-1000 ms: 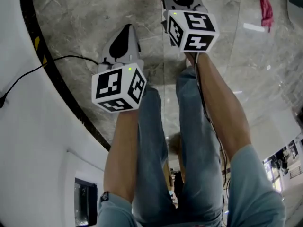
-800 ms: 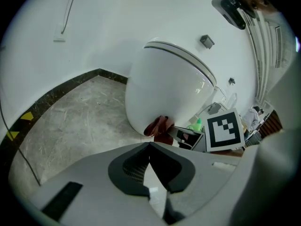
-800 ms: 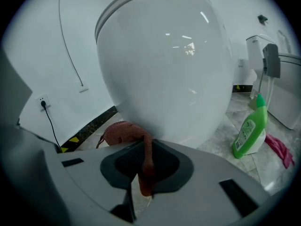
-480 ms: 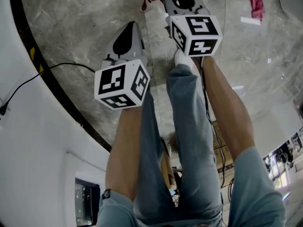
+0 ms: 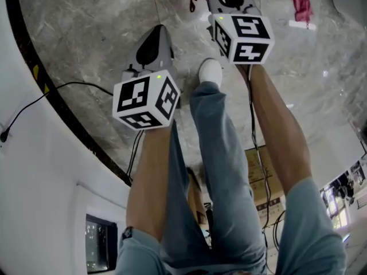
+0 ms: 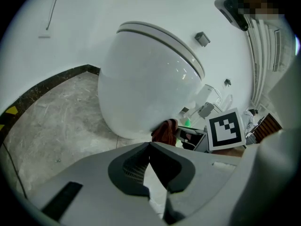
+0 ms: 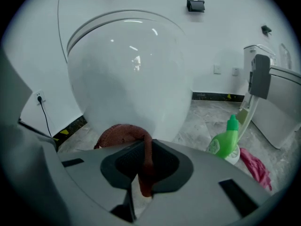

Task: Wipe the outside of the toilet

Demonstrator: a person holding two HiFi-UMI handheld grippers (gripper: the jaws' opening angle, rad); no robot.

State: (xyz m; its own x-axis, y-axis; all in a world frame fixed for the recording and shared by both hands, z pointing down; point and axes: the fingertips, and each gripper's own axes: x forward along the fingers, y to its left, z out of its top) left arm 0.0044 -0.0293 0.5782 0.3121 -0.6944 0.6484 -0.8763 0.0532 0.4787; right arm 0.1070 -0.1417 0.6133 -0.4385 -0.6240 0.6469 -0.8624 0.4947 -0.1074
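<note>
Right gripper view showed the right gripper point(image 7: 146, 147) with its dark ribbed pads pinched on a rust-red cloth point(image 7: 123, 132). A limp strip of it hung down between them and the rest lay bunched just past the tips. Beyond the cloth rose the toilet point(image 7: 131, 74), a smooth, glossy white, egg-shaped bowl with its lid down; whether cloth and bowl touched could not be told. To its right, on the grey veined marble floor point(image 7: 207, 114), stood a green plastic bottle point(image 7: 225, 144) beside a crumpled pink rag point(image 7: 256, 167). The left gripper point(image 6: 149, 146) had its pads pressed together at the tips with nothing between them, aimed at the bowl's rounded underside.
</note>
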